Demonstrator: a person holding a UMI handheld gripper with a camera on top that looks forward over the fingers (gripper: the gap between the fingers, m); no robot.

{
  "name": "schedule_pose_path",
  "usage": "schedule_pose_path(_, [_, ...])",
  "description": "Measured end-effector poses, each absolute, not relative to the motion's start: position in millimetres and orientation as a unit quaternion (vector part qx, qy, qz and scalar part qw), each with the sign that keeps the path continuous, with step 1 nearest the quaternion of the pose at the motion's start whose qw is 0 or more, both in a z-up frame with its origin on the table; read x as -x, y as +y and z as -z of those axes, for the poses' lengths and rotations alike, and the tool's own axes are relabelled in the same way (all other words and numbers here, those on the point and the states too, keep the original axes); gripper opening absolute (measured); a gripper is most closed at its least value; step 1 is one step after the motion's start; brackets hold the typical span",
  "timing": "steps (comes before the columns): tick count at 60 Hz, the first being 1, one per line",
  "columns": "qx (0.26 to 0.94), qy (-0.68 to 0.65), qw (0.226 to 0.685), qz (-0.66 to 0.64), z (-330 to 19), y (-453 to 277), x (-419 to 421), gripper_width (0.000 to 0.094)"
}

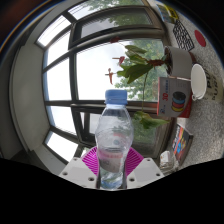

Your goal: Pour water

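Note:
A clear plastic water bottle (113, 135) with a light blue cap (117, 97) stands between the fingers of my gripper (112, 166). The magenta pads (92, 160) press on its lower body from both sides. The cap is on. The bottle's base is hidden below the fingers. The room behind it appears strongly tilted, with the window beyond the bottle. I see no cup or glass near the bottle's mouth.
A large multi-pane window (65, 75) fills the area beyond and left of the bottle. To the right are a green leafy plant (140, 68), a red box with coloured rings (175, 97), a white round object (199, 85) and a table surface (190, 50).

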State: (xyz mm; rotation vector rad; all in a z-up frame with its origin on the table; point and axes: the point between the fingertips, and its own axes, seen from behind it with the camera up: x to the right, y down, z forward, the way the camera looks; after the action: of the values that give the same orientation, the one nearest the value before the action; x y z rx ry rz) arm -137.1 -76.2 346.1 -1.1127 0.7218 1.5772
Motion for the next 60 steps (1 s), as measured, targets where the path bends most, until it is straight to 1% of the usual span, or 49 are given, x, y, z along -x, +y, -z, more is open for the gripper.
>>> schedule_pose_path(8, [0.352, 0.383, 0.414, -0.747, -345.0, -51.4, 99.6, 0.0287])
schedule_pose_path(13, [0.312, 0.42, 0.362, -0.771, -327.0, -32.8, 83.4, 0.0286])
schedule_pose_path(19, [0.266, 0.469, 0.313, -0.781, -300.6, -14.4, 59.5, 0.0286])
schedule_pose_path(23, [0.254, 0.488, 0.295, -0.782, -286.5, -7.7, 49.3, 0.0287])
schedule_pose_path(27, [0.26, 0.49, 0.285, -0.782, -283.0, -6.0, 50.7, 0.0287])
schedule_pose_path(34, [0.272, 0.48, 0.277, -0.787, -288.3, -7.5, 52.3, 0.0288])
schedule_pose_path(38, [0.297, 0.458, 0.298, -0.783, -304.0, -12.3, 53.3, 0.0287])
schedule_pose_path(43, [0.35, 0.4, 0.355, -0.769, -337.8, -25.1, 49.8, 0.0286])
schedule_pose_path(46, [0.393, 0.353, 0.413, -0.743, -358.9, -22.3, 49.1, 0.0288])
schedule_pose_path(51, [0.444, 0.268, 0.516, -0.682, -397.2, -28.1, 29.7, 0.0287])
schedule_pose_path(52, [0.448, 0.25, 0.537, -0.67, -409.6, -39.2, 18.9, 0.0288])
schedule_pose_path(56, [0.48, 0.179, 0.631, -0.582, -434.4, -33.9, 1.3, 0.0287])
schedule_pose_path(59, [0.495, 0.132, 0.687, -0.516, -453.7, -43.9, -24.0, 0.0287])
schedule_pose_path(60, [0.499, 0.118, 0.703, -0.492, -454.1, -41.7, -28.2, 0.0287])
